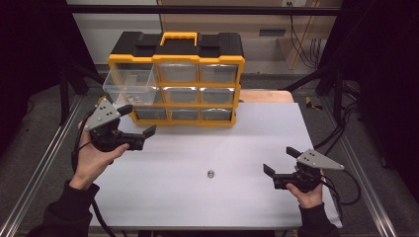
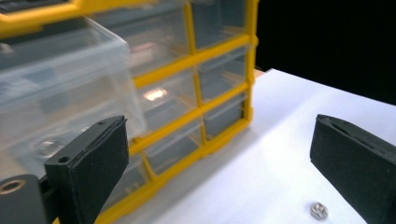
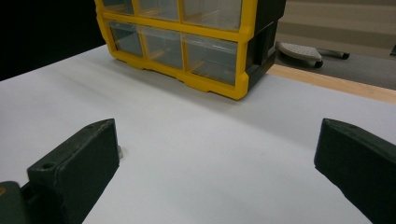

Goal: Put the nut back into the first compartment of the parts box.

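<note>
Nut (image 1: pixel 210 173): small metal hex nut, lying flat on the white table (image 1: pixel 237 197), hole facing up, no long axis to speak of; position near the middle of the table, between the two grippers and apart from both, well in front of the organizer. Organizer (image 1: pixel 197 106): yellow and black, three by three clear drawers, standing upright at the far side of the table, carry handle on top. Upper-left drawer (image 1: pixel 129 84): pulled out toward the person, long axis running front to back, small metal pieces on its floor. Left hand-held gripper (image 1: pixel 136 123): just in front of the pulled-out drawer, jaws wide apart, nothing between them. Right hand-held gripper (image 1: pixel 281 160): low over the table at the right, jaws wide apart, nothing held, pointing left toward the nut.
</note>
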The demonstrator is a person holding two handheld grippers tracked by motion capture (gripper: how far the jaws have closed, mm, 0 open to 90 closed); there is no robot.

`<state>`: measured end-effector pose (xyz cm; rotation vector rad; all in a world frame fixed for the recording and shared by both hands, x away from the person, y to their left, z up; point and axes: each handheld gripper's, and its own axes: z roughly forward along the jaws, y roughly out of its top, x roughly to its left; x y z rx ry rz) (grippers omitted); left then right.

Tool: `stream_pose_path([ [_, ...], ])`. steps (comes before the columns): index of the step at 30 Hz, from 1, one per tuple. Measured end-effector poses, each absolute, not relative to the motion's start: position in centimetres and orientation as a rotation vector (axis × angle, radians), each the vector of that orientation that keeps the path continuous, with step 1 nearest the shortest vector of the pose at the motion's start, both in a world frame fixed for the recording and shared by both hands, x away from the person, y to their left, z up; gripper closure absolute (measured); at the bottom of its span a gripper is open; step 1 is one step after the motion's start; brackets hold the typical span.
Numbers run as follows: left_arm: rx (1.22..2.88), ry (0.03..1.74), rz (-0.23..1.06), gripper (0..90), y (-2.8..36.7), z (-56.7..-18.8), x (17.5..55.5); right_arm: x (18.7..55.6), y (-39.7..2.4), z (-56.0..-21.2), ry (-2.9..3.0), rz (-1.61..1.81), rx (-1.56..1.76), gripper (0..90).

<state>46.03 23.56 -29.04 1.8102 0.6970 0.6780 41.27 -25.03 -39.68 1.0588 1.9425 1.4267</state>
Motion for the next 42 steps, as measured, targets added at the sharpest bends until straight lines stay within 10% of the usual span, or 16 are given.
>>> stream_pose_path([
  [42,1.965,0.655,0.427,4.9,15.2,-39.9,45.9,41.3,-24.9,-39.8,1.949,1.423,1.051,0.5],
])
